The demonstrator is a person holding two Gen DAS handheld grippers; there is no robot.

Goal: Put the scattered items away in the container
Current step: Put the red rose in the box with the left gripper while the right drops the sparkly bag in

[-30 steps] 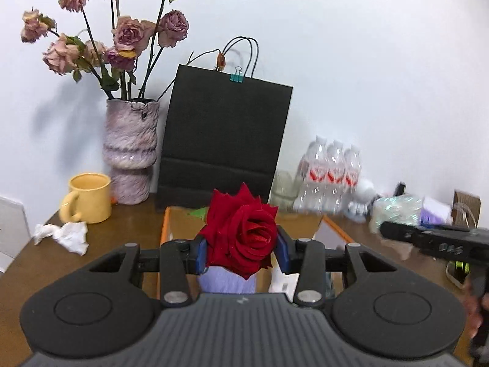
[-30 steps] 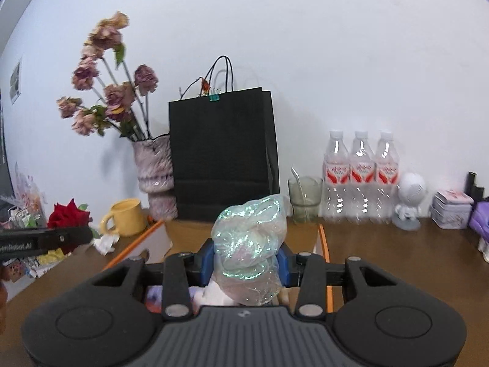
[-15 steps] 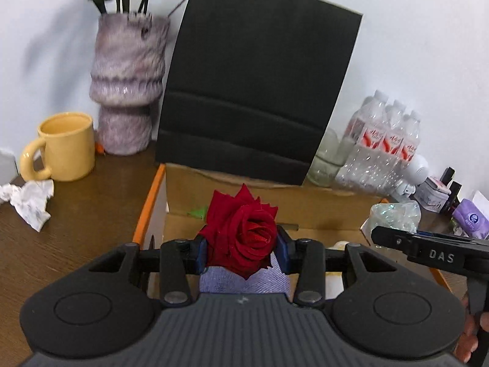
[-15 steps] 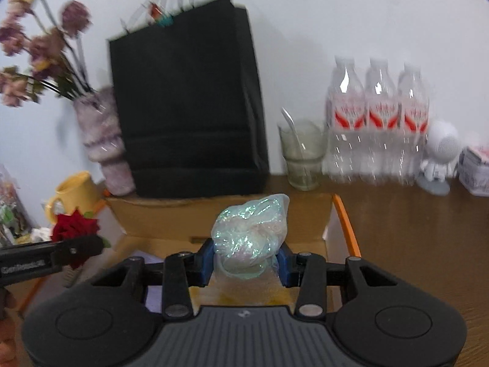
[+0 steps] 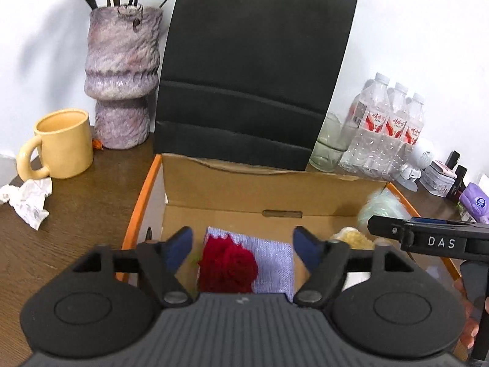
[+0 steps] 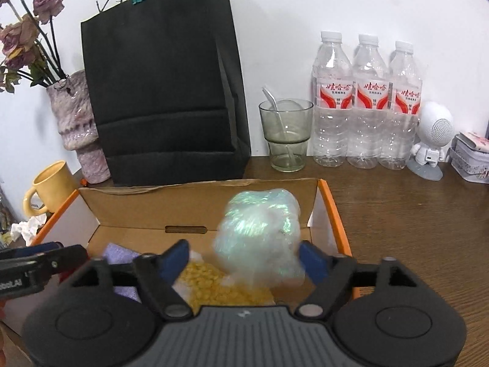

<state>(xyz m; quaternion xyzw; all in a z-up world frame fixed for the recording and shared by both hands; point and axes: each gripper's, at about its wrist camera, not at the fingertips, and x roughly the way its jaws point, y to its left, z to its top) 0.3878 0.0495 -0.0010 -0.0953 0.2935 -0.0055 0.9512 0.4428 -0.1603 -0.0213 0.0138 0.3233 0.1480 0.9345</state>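
An open cardboard box (image 5: 244,186) with orange edges lies below both grippers. My left gripper (image 5: 243,246) hangs over it, its jaws opening. A red rose (image 5: 227,266), blurred, is free of the blue pads and sits low over a lilac cloth (image 5: 275,260) in the box. My right gripper (image 6: 244,258) is over the same box (image 6: 146,205), jaws opening too. An iridescent plastic bag (image 6: 259,232), blurred, is loose between its fingers above a packet of yellow bits (image 6: 211,284). The left wrist view shows that bag (image 5: 382,211) at the box's right.
Behind the box stand a black paper bag (image 5: 250,76), a mottled vase (image 5: 122,70) and a yellow mug (image 5: 61,143). A crumpled tissue (image 5: 29,198) lies at the left. At the right are a glass (image 6: 285,134), three water bottles (image 6: 366,101), a white figurine (image 6: 431,143) and a tin (image 6: 470,159).
Both grippers moved forward and down over the box, then their jaws spread. The rose and the iridescent bag have come loose from the pads and are dropping.
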